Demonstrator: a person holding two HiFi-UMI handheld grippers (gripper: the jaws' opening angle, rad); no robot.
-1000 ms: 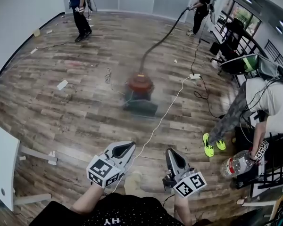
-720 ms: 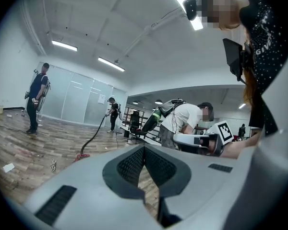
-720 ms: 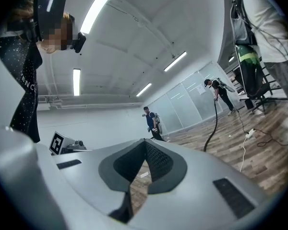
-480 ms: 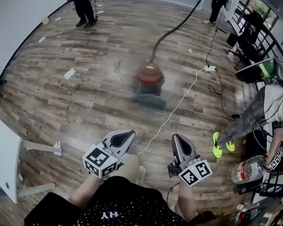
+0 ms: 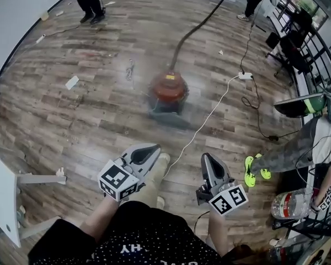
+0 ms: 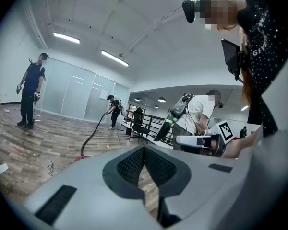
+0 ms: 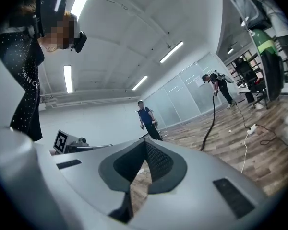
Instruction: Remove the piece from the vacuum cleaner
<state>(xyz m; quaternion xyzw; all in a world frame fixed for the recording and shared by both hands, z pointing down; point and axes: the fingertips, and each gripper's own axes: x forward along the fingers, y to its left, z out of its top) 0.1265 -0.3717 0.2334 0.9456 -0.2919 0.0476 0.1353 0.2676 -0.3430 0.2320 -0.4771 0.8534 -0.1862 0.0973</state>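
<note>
We hold the left gripper (image 5: pixel 153 149) and the right gripper (image 5: pixel 207 159) low in the frame, both with jaws pressed together and empty. The red vacuum cleaner (image 5: pixel 168 88) sits at upper centre, well apart from them, its hose (image 5: pixel 194 31) running toward the upper right.

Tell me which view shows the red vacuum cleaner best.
The head view: the vacuum cleaner sits whole on the floor ahead, hose attached. The left gripper view shows only a red sliver of it and its hose above the jaws; the right gripper view shows only the hose.
</note>
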